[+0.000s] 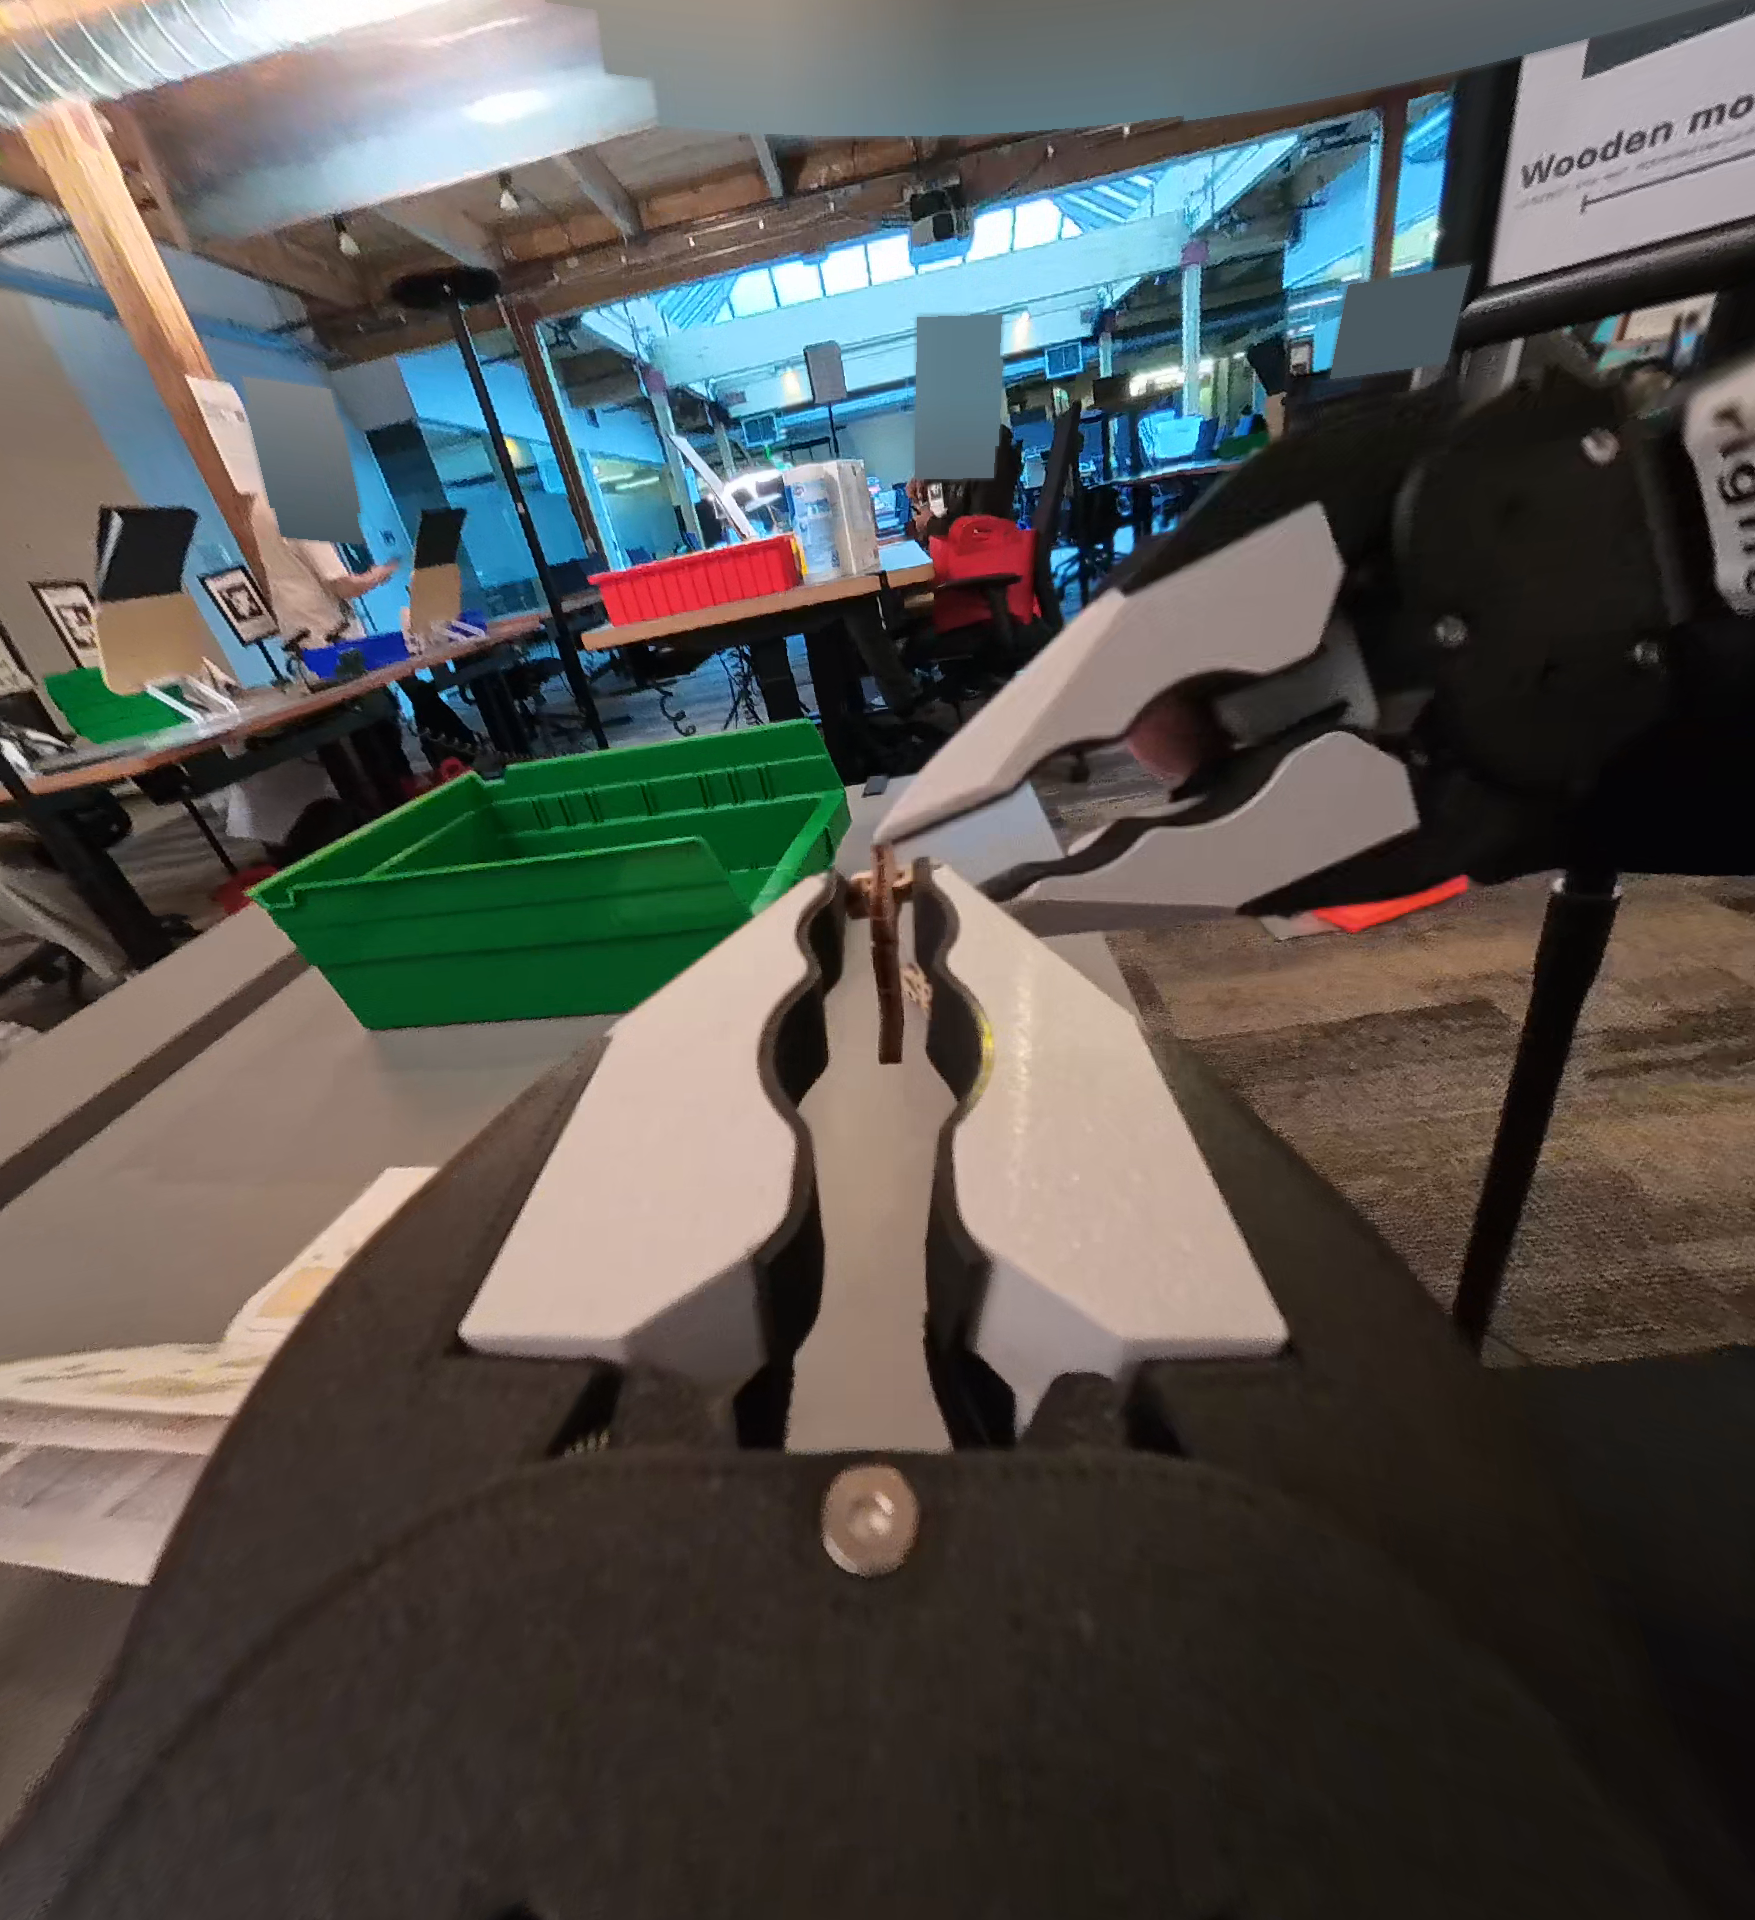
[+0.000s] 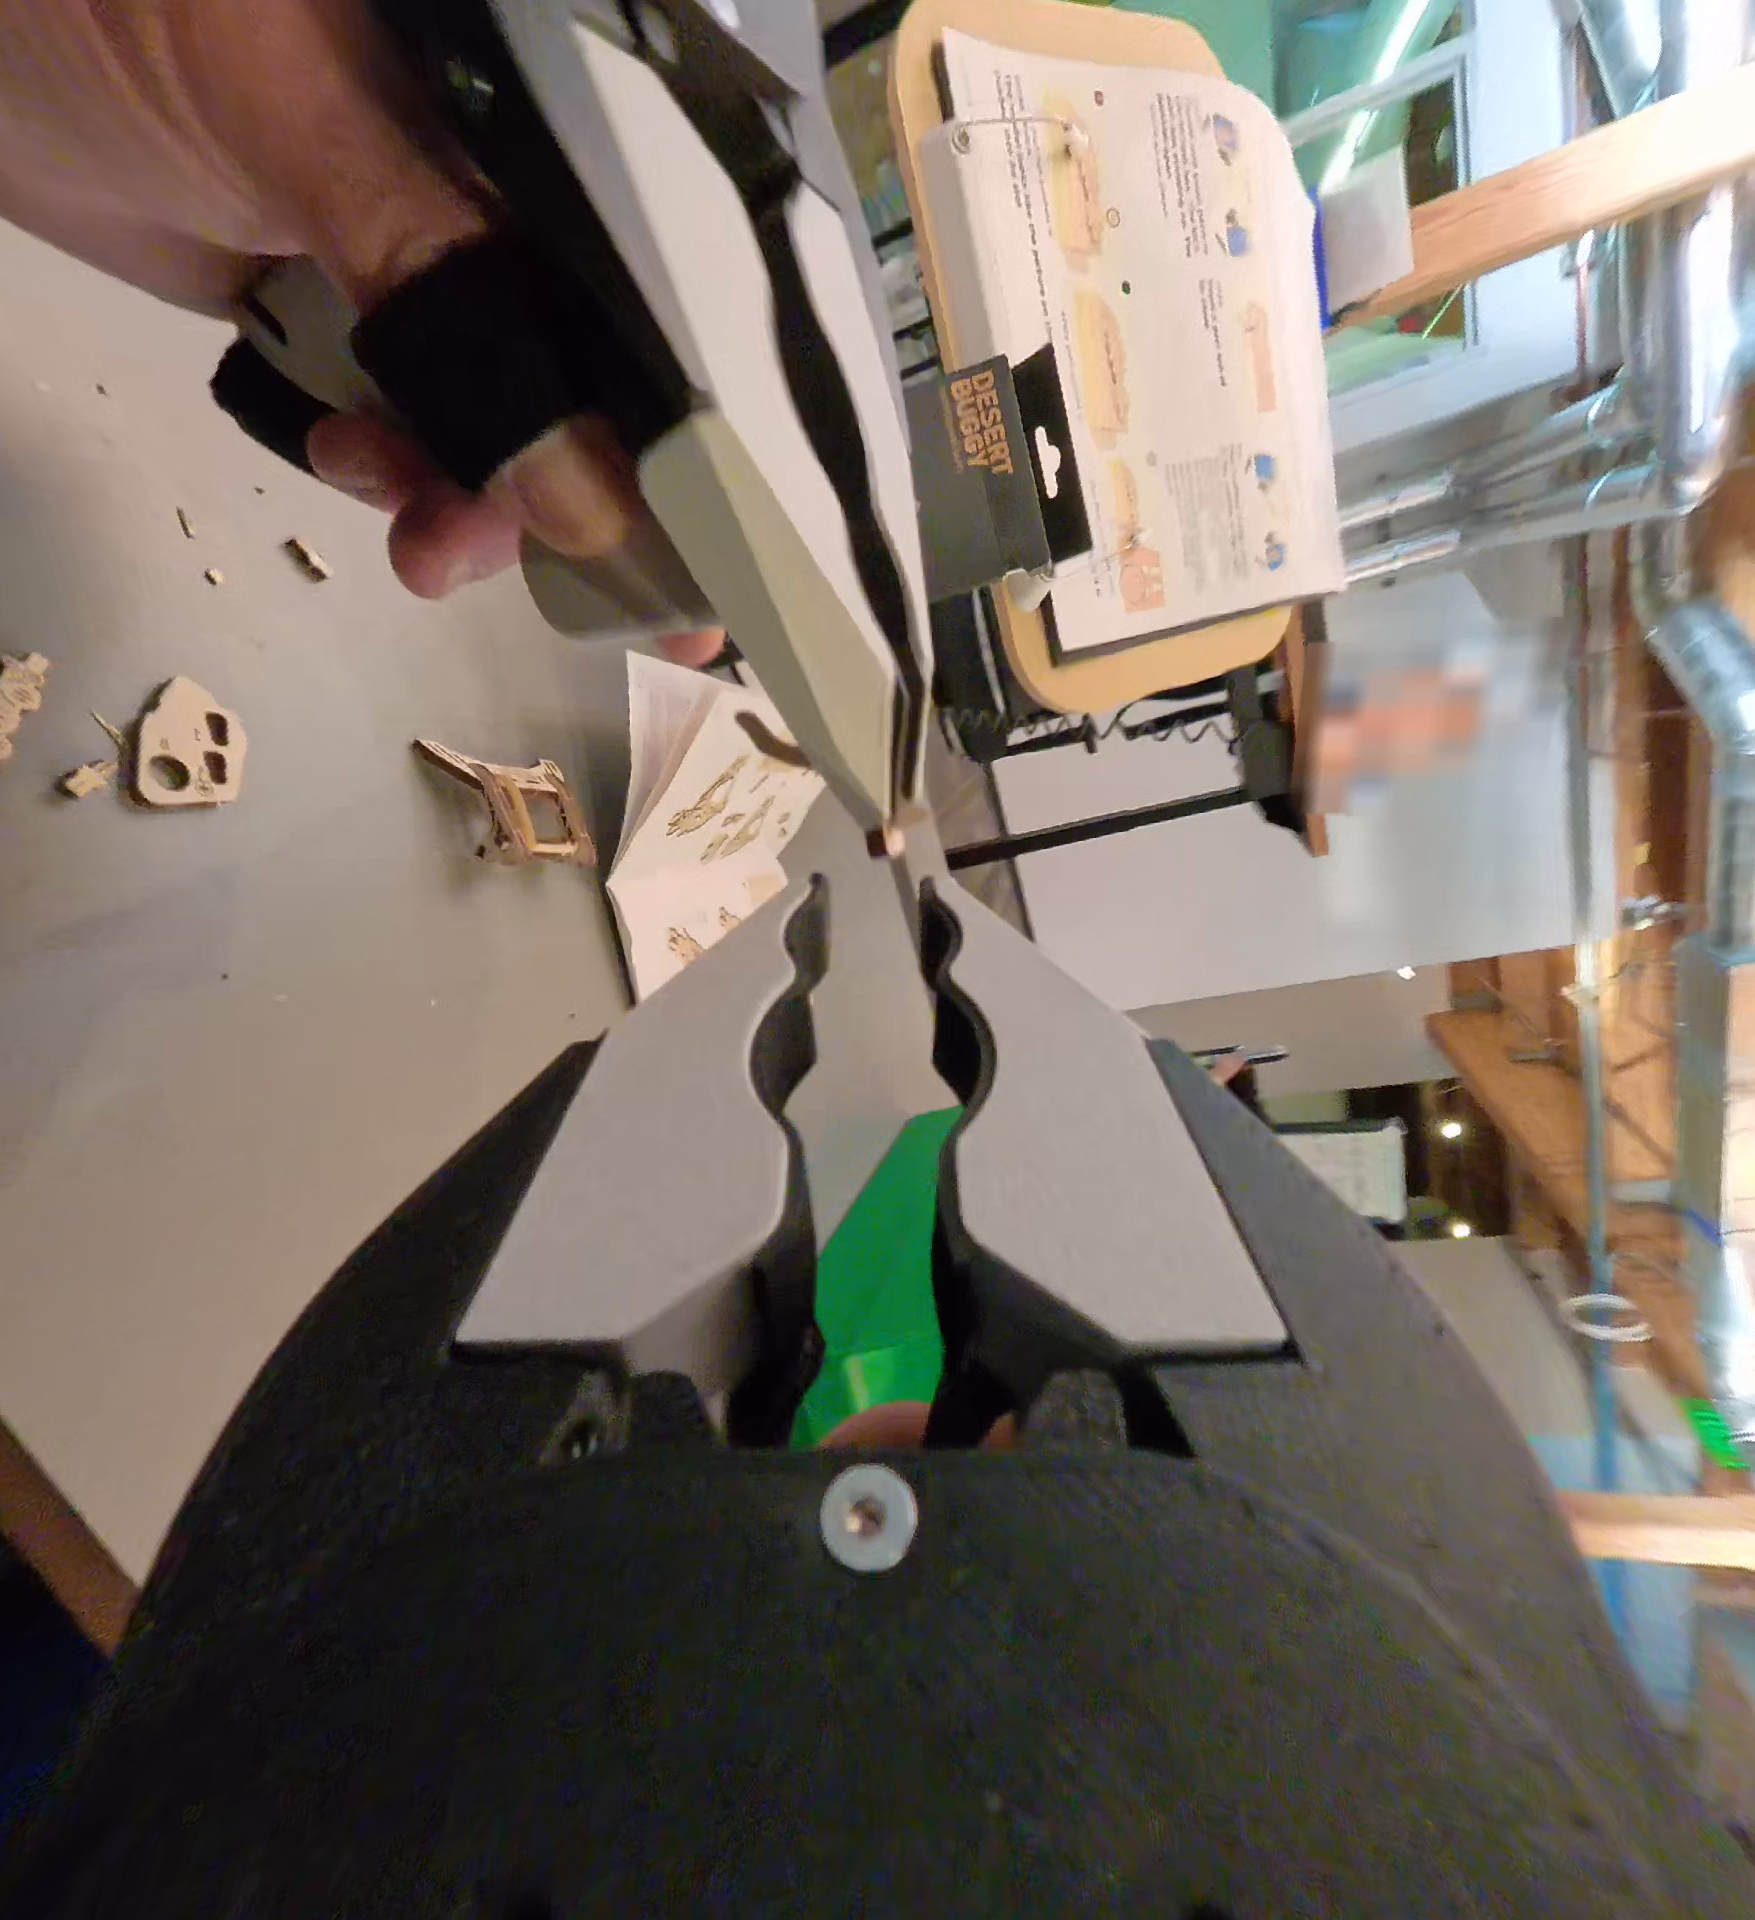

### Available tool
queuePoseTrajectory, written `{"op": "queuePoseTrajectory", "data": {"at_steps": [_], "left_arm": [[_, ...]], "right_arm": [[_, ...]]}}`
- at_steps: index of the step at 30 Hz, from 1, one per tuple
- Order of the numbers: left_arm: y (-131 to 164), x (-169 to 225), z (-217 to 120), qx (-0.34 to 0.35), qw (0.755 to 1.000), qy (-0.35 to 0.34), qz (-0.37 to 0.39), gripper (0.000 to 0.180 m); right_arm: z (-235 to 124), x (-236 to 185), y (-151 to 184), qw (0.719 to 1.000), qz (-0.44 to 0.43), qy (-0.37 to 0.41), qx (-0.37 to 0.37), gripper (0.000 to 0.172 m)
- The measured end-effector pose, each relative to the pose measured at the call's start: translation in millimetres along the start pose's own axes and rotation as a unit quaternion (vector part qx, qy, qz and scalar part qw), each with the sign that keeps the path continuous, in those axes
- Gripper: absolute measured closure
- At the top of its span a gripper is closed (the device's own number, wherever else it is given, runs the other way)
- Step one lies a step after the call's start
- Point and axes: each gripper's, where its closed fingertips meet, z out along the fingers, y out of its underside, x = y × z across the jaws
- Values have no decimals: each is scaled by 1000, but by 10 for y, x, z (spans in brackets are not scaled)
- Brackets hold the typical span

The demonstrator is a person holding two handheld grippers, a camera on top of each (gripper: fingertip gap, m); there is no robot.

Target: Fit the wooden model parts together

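My left gripper [image 1: 885,896] is shut on a small wooden model part [image 1: 888,966], a thin dark-edged plate seen edge-on with a short cross piece at the fingertips. It holds the part in the air above the grey table [image 1: 177,1143]. My right gripper [image 1: 940,862] comes in from the right, open, with its upper fingertip touching the top of the part. In the right wrist view my right gripper [image 2: 868,904] is open with nothing between its pads. The left gripper [image 2: 899,805] reaches down from above with the wooden part [image 2: 894,834] at its tips, just beyond my right fingertips.
A green bin [image 1: 561,894] stands on the table behind the grippers. An open instruction booklet [image 2: 707,810], a small wooden frame assembly [image 2: 525,805] and loose wooden pieces [image 2: 187,743] lie on the table [image 2: 177,1039]. A clipboard stand with sheets [image 2: 1143,343] is beyond. A hand [image 2: 457,520] holds the left gripper. Less than 4 cm separates the two grippers' tips.
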Motion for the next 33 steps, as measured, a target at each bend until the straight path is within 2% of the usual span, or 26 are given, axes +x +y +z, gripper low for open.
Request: {"op": "queuePoseTrajectory", "data": {"at_steps": [2, 4, 8, 11, 14, 22, 24, 28, 33], "left_arm": [[-59, 11, -27, 11, 1000, -2, 19, 169], [-122, 79, -45, 25, 999, 14, 34, 169], [-224, 187, -78, 48, 997, 40, 52, 169], [-257, 277, -83, 56, 995, 64, 55, 169], [-277, 301, -93, 63, 994, 73, 52, 169], [-350, 416, -122, 77, 990, 105, 50, 169], [-372, 441, -132, 82, 989, 113, 49, 169], [-386, 465, -136, 85, 988, 118, 49, 169], [-376, 435, -124, 79, 990, 111, 46, 164]], "right_arm": [[-34, 35, 40, 999, 42, -14, 4, 156], [-88, 53, -22, 988, 140, -55, 42, 153], [-198, 74, -181, 943, 273, -146, 122, 151], [-296, 110, -298, 908, 328, -192, 177, 154], [-324, 86, -329, 896, 338, -215, 190, 158], [-418, 66, -411, 854, 385, -270, 225, 155], [-445, 71, -418, 843, 395, -279, 235, 161], [-471, 72, -424, 842, 393, -283, 238, 161], [-461, 71, -408, 859, 370, -270, 229, 162]]}}
